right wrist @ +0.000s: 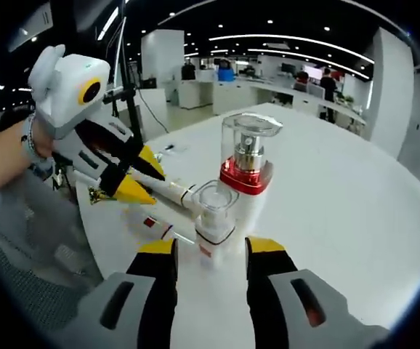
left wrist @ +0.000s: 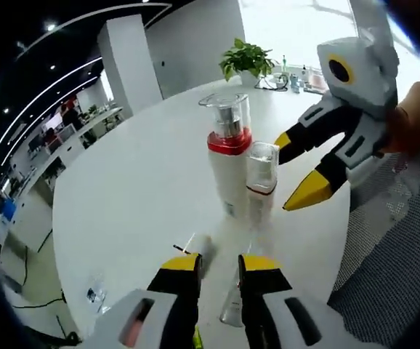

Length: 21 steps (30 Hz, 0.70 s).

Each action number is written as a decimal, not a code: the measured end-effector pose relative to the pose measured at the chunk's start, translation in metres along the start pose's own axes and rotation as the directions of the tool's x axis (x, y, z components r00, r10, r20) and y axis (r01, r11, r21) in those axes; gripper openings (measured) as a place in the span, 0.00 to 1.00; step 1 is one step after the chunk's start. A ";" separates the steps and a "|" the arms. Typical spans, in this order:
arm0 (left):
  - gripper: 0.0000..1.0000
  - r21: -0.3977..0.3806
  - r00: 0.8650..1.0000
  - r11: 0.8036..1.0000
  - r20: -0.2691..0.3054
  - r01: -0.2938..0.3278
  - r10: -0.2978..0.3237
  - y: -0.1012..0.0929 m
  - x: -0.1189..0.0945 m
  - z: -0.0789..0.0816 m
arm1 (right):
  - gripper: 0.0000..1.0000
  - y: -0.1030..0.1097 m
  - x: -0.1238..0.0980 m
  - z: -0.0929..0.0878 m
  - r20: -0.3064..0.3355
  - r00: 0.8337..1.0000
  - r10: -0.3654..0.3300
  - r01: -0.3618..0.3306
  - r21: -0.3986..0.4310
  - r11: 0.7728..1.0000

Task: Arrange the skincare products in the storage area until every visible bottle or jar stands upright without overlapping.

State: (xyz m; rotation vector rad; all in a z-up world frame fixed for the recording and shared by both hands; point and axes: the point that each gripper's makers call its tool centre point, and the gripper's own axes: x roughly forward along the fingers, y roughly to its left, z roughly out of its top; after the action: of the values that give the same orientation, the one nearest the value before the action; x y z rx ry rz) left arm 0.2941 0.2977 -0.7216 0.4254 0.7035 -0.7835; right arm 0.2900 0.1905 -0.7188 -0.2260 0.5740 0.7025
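Right gripper view has two bottles standing mid-frame on the white desk [right wrist: 355, 189] — the tall red-collared bottle [right wrist: 245, 171] and the short clear-capped bottle [right wrist: 215, 218] touching in front of it. A white tube [right wrist: 168, 190] lies flat at left. Right tongs [right wrist: 210, 254] are apart, straddling the short one; left tongs [right wrist: 141, 178] are apart, empty. A clumsy closing could knock both over.

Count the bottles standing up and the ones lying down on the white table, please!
Standing white bottles with clear caps: 2 (tall red-banded bottle, shorter bottle)
Lying white tubes: 2 (long plain tube, small red-marked tube)
Total: 4
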 end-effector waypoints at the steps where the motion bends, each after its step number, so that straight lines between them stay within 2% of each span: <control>1: 0.23 -0.019 1.000 1.000 0.002 -0.008 0.008 0.008 -0.007 -0.001 | 0.39 0.000 0.000 0.001 0.003 1.000 0.000 0.000 0.004 1.000; 5: 0.23 -0.078 0.995 0.993 0.028 -0.094 0.096 0.039 -0.029 -0.009 | 0.41 -0.002 -0.002 0.005 0.025 1.000 0.010 -0.011 0.040 0.999; 8: 0.23 -0.175 0.986 0.972 0.020 -0.158 0.164 0.062 -0.042 -0.025 | 0.44 -0.001 -0.005 0.014 0.064 0.998 0.020 -0.024 0.064 0.998; 10: 0.23 -0.241 0.978 0.951 0.027 -0.195 0.207 0.073 -0.048 -0.035 | 0.46 -0.001 -0.010 0.026 0.117 0.993 0.020 -0.028 0.069 0.997; 14: 0.23 -0.360 0.970 0.909 0.038 -0.210 0.239 0.079 -0.054 -0.052 | 0.48 -0.008 -0.026 0.054 0.245 0.969 -0.017 -0.004 0.087 0.996; 16: 0.23 -0.406 0.967 0.888 0.036 -0.217 0.253 0.081 -0.054 -0.056 | 0.48 -0.011 -0.034 0.067 0.288 0.957 -0.030 0.004 0.092 0.996; 17: 0.23 -0.417 0.969 0.882 0.012 -0.218 0.246 0.083 -0.054 -0.059 | 0.49 -0.011 -0.036 0.072 0.300 0.953 -0.028 0.002 0.089 0.996; 20: 0.23 -0.410 0.962 0.881 0.026 -0.238 0.272 0.089 -0.055 -0.057 | 0.49 -0.012 -0.039 0.089 0.322 0.947 -0.008 -0.003 0.035 0.999; 21: 0.23 -0.444 0.963 0.867 0.035 -0.225 0.268 0.090 -0.055 -0.057 | 0.49 -0.013 -0.039 0.096 0.311 0.950 -0.008 0.013 -0.013 1.000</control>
State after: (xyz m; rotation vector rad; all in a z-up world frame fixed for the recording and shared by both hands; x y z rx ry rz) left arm 0.3115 0.4160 -0.7134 0.0624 0.6951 -0.3805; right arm 0.3142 0.1961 -0.6177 -0.1275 0.2657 0.7152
